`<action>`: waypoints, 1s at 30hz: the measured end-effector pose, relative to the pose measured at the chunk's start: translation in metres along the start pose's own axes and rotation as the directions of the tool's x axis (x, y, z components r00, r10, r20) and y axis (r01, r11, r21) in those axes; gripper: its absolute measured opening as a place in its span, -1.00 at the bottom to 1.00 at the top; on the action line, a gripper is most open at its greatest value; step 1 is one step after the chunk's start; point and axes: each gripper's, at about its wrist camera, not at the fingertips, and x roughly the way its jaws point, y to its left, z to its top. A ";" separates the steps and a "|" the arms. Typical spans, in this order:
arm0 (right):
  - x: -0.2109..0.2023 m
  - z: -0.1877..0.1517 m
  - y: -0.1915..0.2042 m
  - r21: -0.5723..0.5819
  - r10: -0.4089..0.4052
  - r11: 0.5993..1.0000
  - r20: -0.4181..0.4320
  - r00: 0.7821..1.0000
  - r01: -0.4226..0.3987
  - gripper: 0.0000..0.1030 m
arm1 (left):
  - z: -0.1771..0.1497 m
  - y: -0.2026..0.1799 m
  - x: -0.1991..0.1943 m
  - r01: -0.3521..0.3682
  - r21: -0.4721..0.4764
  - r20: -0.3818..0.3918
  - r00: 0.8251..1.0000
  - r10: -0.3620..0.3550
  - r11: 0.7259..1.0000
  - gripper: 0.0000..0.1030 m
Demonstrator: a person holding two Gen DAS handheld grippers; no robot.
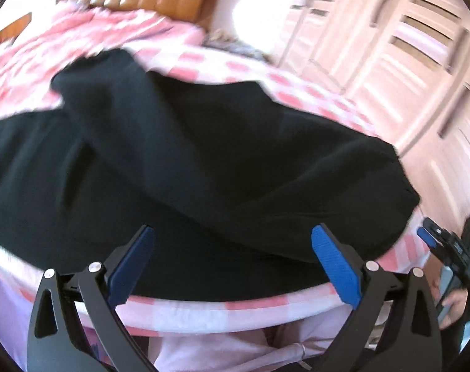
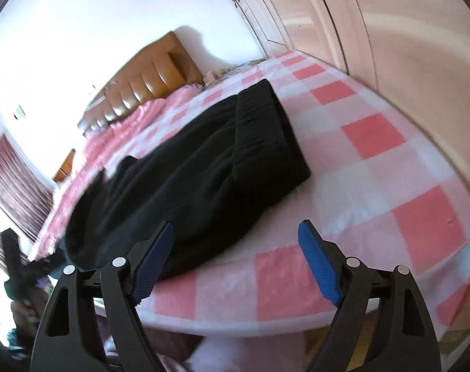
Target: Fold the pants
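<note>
- We see the left gripper (image 1: 233,259) and the right gripper (image 2: 236,255), both with jaws spread wide and pinching nothing, each with ribbed blue pads.
- Just past them, black pants (image 1: 185,167) of soft, thick knit lie crumpled near the bed's front edge.
- Under them, a pink-and-white checked sheet (image 2: 374,167).
- Farthest, a padded tan headboard (image 2: 148,86) and pale wardrobe doors (image 1: 399,49).

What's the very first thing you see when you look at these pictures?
The big black pants jump out, lying across the pink-and-white checked bed. Close up, both open grippers, left and right, hover at the bed's near edge. A brown padded headboard stands at the far end.
</note>
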 end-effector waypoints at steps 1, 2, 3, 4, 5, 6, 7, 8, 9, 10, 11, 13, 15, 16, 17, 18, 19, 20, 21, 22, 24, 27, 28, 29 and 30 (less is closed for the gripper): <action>0.001 0.002 0.000 0.005 0.008 1.000 0.003 1.000 -0.008 0.44 | 0.002 0.005 0.002 0.009 -0.038 0.000 1.000 -0.009 0.999 0.96; 0.004 0.004 0.002 0.007 0.008 1.000 0.007 1.000 -0.008 0.39 | 0.003 0.010 0.002 0.015 -0.066 0.007 1.000 -0.014 0.998 0.96; 0.006 0.007 0.004 0.006 0.007 1.000 0.015 1.000 -0.007 0.36 | 0.002 0.014 0.001 0.013 -0.083 0.017 1.000 -0.011 0.996 0.96; 0.009 0.010 0.006 0.005 0.013 1.000 0.021 1.000 -0.013 0.35 | 0.003 0.017 0.001 0.006 -0.093 0.024 1.000 -0.004 0.996 0.96; 0.010 0.012 0.009 0.006 0.019 1.000 0.022 1.000 -0.019 0.30 | 0.005 0.018 0.002 -0.004 -0.093 0.025 1.000 0.006 0.996 0.96; 0.015 0.015 0.010 0.011 0.025 1.000 0.019 1.000 -0.025 0.25 | 0.006 0.018 0.003 -0.011 -0.086 0.022 1.000 0.013 0.996 0.96; 0.019 0.016 0.011 0.018 0.023 1.000 0.013 1.000 -0.024 0.23 | 0.004 0.019 0.003 -0.016 -0.081 0.021 1.000 0.018 0.997 0.96; 0.023 0.017 0.011 0.027 0.018 0.999 0.005 1.000 -0.018 0.23 | 0.002 0.022 0.001 -0.019 -0.080 0.024 1.000 0.021 0.997 0.96; 0.026 0.017 0.011 0.043 0.010 0.999 0.004 1.000 -0.010 0.23 | 0.002 0.025 0.000 -0.024 -0.083 0.031 0.999 0.026 0.996 0.96; 0.026 0.016 0.010 0.050 0.009 0.999 0.005 1.000 -0.009 0.23 | 0.002 0.028 0.000 -0.028 -0.090 0.038 0.999 0.031 0.996 0.96; 0.026 0.015 0.010 0.052 0.010 0.999 0.007 1.000 -0.010 0.23 | 0.004 0.032 -0.001 -0.029 -0.100 0.044 0.998 0.034 0.995 0.96; 0.025 0.014 0.009 0.050 0.004 0.999 0.008 1.000 -0.005 0.11 | 0.006 0.043 -0.003 -0.030 -0.132 0.050 0.998 0.037 0.991 0.96; 0.022 0.015 0.008 0.052 0.000 0.999 0.016 1.000 -0.001 -0.17 | 0.013 0.051 -0.002 -0.031 -0.158 0.048 0.998 0.039 0.987 0.96; 0.021 0.016 0.006 0.059 -0.002 0.998 0.024 1.000 0.000 -0.24 | 0.015 0.051 -0.003 -0.030 -0.161 0.049 0.998 0.039 0.986 0.96; 0.021 0.016 0.005 0.065 -0.007 0.998 0.032 0.999 0.005 -0.35 | 0.018 0.050 -0.003 -0.029 -0.160 0.050 0.998 0.037 0.987 0.96; 0.021 0.017 0.004 0.066 -0.011 0.998 0.036 0.999 0.009 -0.39 | 0.021 0.047 -0.001 -0.029 -0.149 0.050 0.998 0.037 0.988 0.96; 0.021 0.016 0.004 0.066 -0.012 0.998 0.039 0.999 0.010 -0.39 | 0.025 0.042 0.002 -0.036 -0.133 0.044 0.998 0.042 0.991 0.96; 0.022 0.015 0.004 0.064 -0.014 0.998 0.041 0.999 0.012 -0.39 | 0.029 0.037 0.007 -0.044 -0.114 0.032 0.998 0.048 0.992 0.96; 0.022 0.015 0.005 0.060 -0.018 0.998 0.041 0.999 0.016 -0.36 | 0.031 0.034 0.011 -0.045 -0.109 0.024 0.999 0.048 0.993 0.96; 0.022 0.015 0.005 0.060 -0.019 0.998 0.039 0.999 0.016 -0.36 | 0.035 0.029 0.016 -0.044 -0.106 0.013 0.999 0.045 0.993 0.96; 0.021 0.015 0.006 0.061 -0.021 0.998 0.036 0.999 0.019 -0.35 | 0.041 0.021 0.026 -0.076 -0.096 -0.005 0.997 0.076 0.992 0.96; 0.022 0.015 0.007 0.049 -0.029 0.998 0.032 0.999 0.028 -0.35 | 0.052 0.015 0.041 -0.185 -0.054 -0.019 0.983 0.184 0.981 0.56; 0.022 0.015 0.007 0.048 -0.030 0.998 0.031 0.999 0.029 -0.35 | 0.054 0.016 0.046 -0.209 -0.046 -0.028 0.978 0.207 0.977 0.17; 0.023 0.015 0.007 0.044 -0.031 0.999 0.032 0.999 0.030 -0.38 | 0.055 0.022 0.049 -0.247 -0.053 -0.039 0.969 0.245 0.968 -0.44; 0.022 0.014 0.008 0.034 -0.039 0.999 0.035 0.999 0.038 -0.50 | 0.054 0.025 0.047 -0.235 -0.059 -0.021 0.972 0.234 0.970 -0.72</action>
